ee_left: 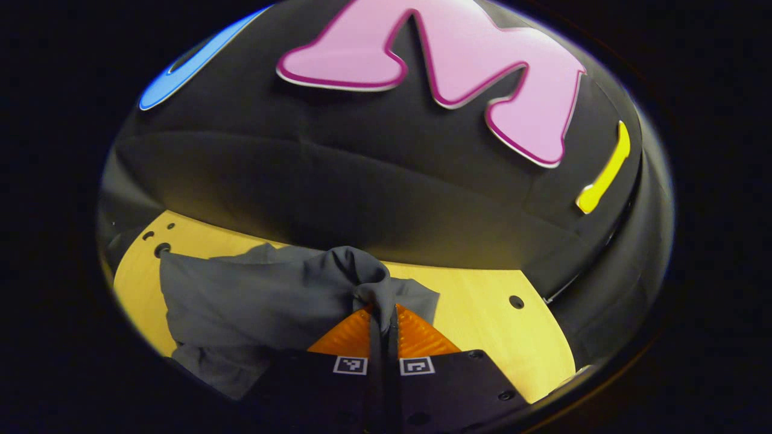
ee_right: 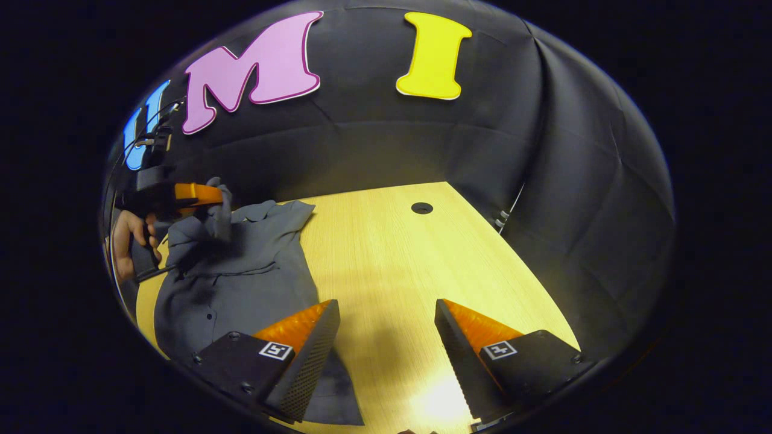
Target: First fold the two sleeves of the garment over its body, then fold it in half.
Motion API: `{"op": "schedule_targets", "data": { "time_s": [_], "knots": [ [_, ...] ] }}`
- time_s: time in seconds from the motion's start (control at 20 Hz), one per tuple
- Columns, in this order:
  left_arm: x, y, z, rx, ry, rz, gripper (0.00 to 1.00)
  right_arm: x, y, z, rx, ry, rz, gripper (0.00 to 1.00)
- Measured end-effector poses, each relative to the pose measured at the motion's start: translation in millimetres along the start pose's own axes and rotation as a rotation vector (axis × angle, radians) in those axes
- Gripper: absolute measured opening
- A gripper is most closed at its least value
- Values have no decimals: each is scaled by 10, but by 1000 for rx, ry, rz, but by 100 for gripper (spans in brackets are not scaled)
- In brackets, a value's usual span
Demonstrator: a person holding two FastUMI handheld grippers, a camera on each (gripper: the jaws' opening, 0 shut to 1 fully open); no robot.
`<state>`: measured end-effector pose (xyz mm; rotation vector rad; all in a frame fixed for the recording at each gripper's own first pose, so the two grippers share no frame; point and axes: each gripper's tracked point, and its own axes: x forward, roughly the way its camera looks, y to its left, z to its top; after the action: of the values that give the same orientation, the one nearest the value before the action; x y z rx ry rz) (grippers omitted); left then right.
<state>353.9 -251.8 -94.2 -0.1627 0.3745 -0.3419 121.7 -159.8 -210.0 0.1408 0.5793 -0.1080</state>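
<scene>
Left tongs (ee_left: 382, 313) pinch garment (ee_left: 253, 295); right tongs (ee_right: 386, 337) agape.

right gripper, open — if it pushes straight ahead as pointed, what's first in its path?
Probably bare table: the right gripper stands open and aims along wood, with the garment off to the side. Beyond that, the booth wall. Depth is unclear.

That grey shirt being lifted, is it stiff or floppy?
Probably floppy: where the left gripper pinches the grey shirt, the cloth bunches and droops. It looks thin and light, so pushing would likely wrinkle it on the table.
</scene>
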Motion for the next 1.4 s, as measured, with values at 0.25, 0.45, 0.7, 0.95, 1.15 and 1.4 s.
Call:
{"op": "schedule_targets", "data": {
  "time_s": [0.25,0.45,0.7,0.95,1.15,1.4],
  "knots": [
    [209,-337,-255,27,51,-57,5,-26,40,-29,-14,-3,11,98],
    [249,-451,-430,62,103,-79,14,-16,62,-76,-13,2,19,98],
    [47,-366,-382,48,64,-80,62,-34,135,-154,-28,8,37,98],
    [-570,109,-367,111,25,-7,96,-79,358,-239,-37,15,86,98],
    [-1243,660,-664,124,69,56,96,-139,565,-454,-62,47,129,98],
    [-2105,1599,-1254,116,149,236,96,-228,677,-842,-109,106,133,98]
  ]
}}
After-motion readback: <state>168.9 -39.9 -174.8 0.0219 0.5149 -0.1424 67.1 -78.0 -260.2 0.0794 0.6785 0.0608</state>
